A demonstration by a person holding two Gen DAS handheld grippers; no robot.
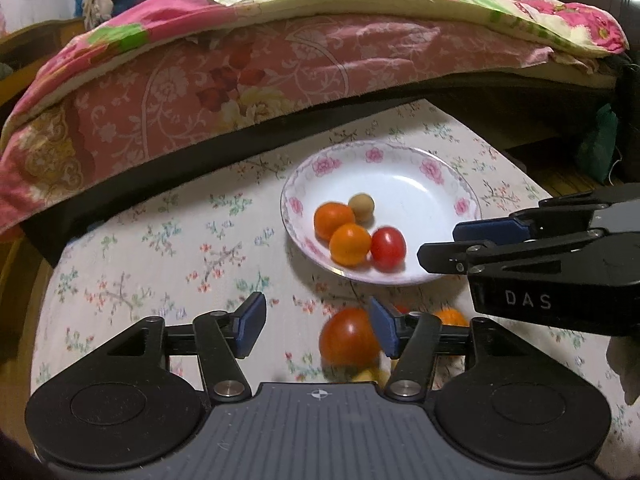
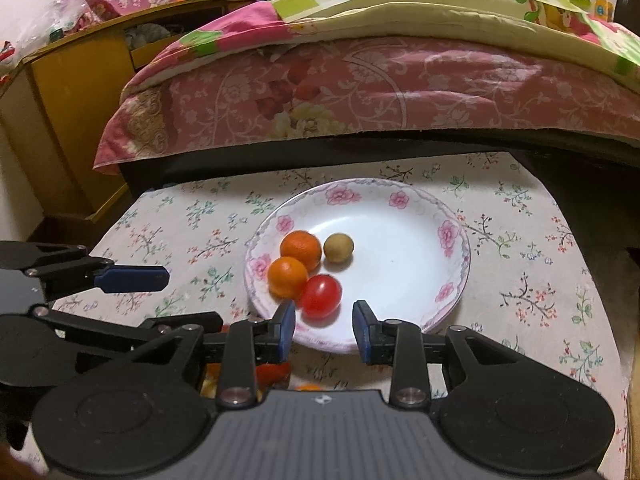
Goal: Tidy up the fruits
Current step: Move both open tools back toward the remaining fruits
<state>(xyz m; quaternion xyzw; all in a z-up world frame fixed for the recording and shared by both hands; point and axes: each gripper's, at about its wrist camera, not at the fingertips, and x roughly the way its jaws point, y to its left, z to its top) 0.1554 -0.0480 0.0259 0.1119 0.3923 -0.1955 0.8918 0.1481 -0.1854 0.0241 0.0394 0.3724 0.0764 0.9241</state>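
Left gripper (image 1: 318, 330) spread, empty, large tomato (image 1: 349, 338) by its right pad. Right gripper (image 2: 323, 332) parted, empty, over plate (image 2: 404, 200) near rim. Straddle tomato, squeeze gently.

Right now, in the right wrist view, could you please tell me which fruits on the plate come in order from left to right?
Lower orange → upper orange → red tomato → small tan fruit, all on the plate.
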